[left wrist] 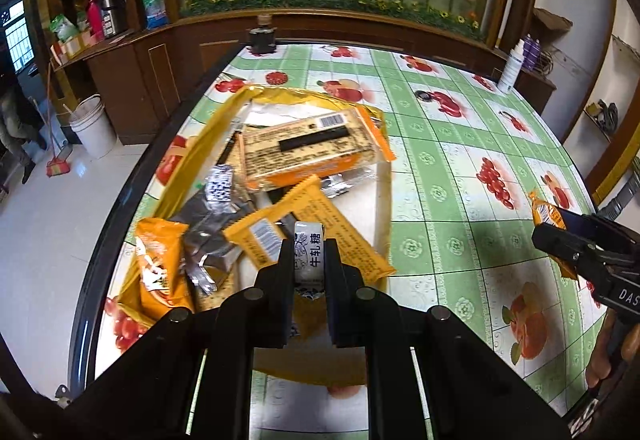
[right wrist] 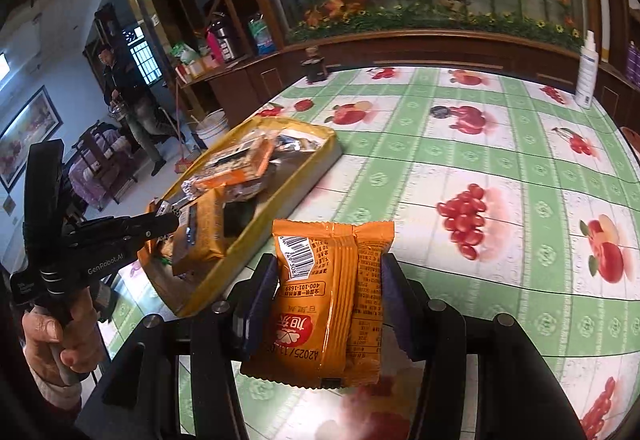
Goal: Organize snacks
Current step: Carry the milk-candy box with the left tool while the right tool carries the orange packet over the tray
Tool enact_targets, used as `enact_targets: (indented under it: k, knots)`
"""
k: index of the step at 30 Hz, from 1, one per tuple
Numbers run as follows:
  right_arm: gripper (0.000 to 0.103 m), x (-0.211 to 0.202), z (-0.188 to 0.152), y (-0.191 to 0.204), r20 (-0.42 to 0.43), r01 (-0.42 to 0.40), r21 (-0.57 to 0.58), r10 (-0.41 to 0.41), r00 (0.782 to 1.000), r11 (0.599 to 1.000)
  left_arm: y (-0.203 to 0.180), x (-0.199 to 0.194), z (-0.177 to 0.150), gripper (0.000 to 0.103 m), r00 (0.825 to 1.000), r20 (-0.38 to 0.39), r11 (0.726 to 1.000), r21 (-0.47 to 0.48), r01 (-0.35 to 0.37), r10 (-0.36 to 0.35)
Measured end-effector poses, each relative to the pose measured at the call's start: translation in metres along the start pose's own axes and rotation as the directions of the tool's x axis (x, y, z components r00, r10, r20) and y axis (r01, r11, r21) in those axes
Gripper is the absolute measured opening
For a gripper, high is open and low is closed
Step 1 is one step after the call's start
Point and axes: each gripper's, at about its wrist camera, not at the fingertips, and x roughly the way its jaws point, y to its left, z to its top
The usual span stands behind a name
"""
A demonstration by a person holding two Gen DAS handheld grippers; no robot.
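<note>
Left wrist view: the left gripper (left wrist: 309, 260) has its fingers (left wrist: 286, 260) drawn narrow on a small white wrapped nougat candy (left wrist: 307, 258), held above the near end of the yellow tray (left wrist: 208, 128). The candy looks light and firm; its glossy wrapper is probably slippery, so the middle of its body is the likely hold, not the twisted ends. Right wrist view: the right gripper (right wrist: 330, 280) holds an orange snack packet (right wrist: 332, 296) across its width, fingers partway closed, to the right of the tray (right wrist: 328, 156) over the worktop (right wrist: 480, 168). The packet appears light, soft and crushable, so its flat mid-section probably bears light pressure better than its sealed edges. Inside the tray lie an orange barcoded pack (left wrist: 316, 146), further orange packets (left wrist: 320, 228) and silver foil wrappers (left wrist: 208, 228), heaped loosely and leaving little bare floor for setting things down. Beyond the tray, a dark jar (left wrist: 262, 36) and a white bottle (left wrist: 512, 66) stand at the worktop's far edge, well clear.
</note>
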Motion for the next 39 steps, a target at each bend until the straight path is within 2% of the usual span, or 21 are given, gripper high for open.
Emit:
enact_targets:
  k: [7,21,39]
  knots:
    - [0.053,0.012,0.009,0.029,-0.008,-0.030,-0.037,0.030,1.000,0.999,0.024,-0.003,-0.001,0.011,1.000,0.009,0.999,-0.035,-0.026,0.027]
    - [0.053,0.035,0.035,0.071,-0.002,-0.084,-0.091,0.084,0.996,0.992,0.049,0.001,0.001,0.011,0.999,0.012,0.996,-0.069,-0.050,0.051]
    - [0.053,0.076,0.074,0.082,0.017,-0.135,-0.061,0.137,0.990,0.989,0.058,0.015,0.015,0.011,0.996,0.007,0.994,-0.068,-0.086,0.087]
